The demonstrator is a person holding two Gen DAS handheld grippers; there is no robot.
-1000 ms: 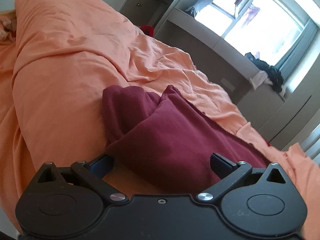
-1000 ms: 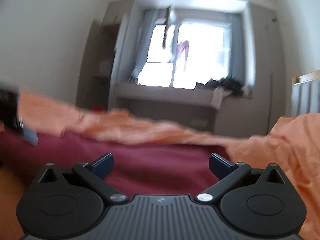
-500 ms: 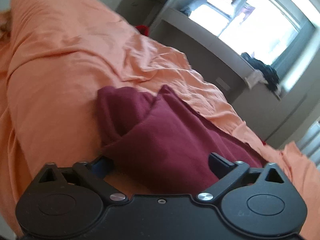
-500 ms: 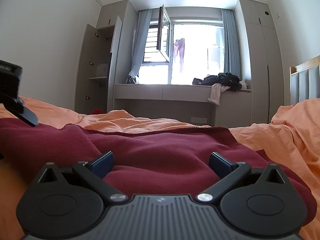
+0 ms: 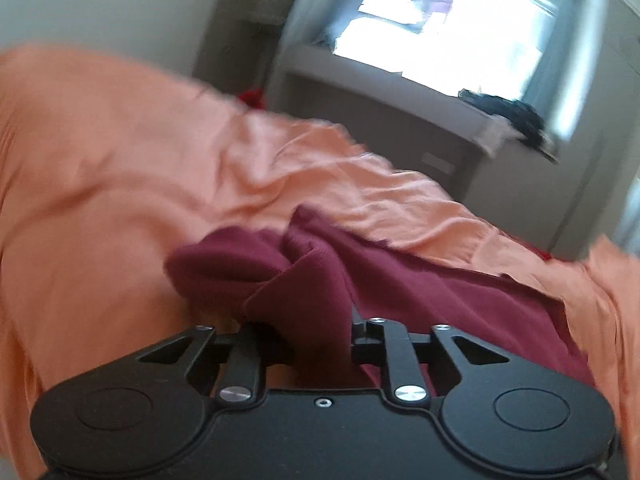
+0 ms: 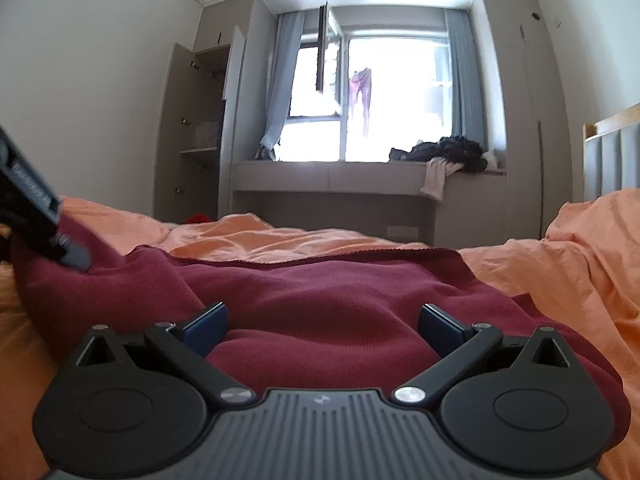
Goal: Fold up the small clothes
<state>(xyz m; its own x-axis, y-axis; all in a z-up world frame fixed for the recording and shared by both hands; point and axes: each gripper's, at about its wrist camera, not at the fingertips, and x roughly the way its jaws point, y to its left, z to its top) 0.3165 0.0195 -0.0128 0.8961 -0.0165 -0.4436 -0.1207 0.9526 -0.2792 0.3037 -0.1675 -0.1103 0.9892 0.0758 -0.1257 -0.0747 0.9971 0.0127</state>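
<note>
A maroon knit garment (image 5: 420, 292) lies on the orange bed cover (image 5: 120, 160). My left gripper (image 5: 316, 340) has its jaws closing on the garment's near left corner; the cloth is bunched and pinched between them and stands up in a fold. In the right wrist view the same garment (image 6: 320, 280) spreads ahead, and my right gripper (image 6: 322, 324) rests open over its near edge, blue pads (image 6: 206, 326) wide apart with cloth lying between them. The left gripper (image 6: 36, 216) shows at the far left edge, pulling the corner up.
The rumpled orange cover (image 6: 560, 260) rises at the right. Beyond the bed are a window bench with a pile of dark clothes (image 6: 448, 152), an open wardrobe (image 6: 192, 132), a red item on the floor (image 6: 198, 218) and a padded headboard (image 6: 612, 152).
The left jaws went from wide apart to pinching the garment's corner, which is now bunched and slightly raised. The left view has rolled. The right gripper stays in place, still open.
</note>
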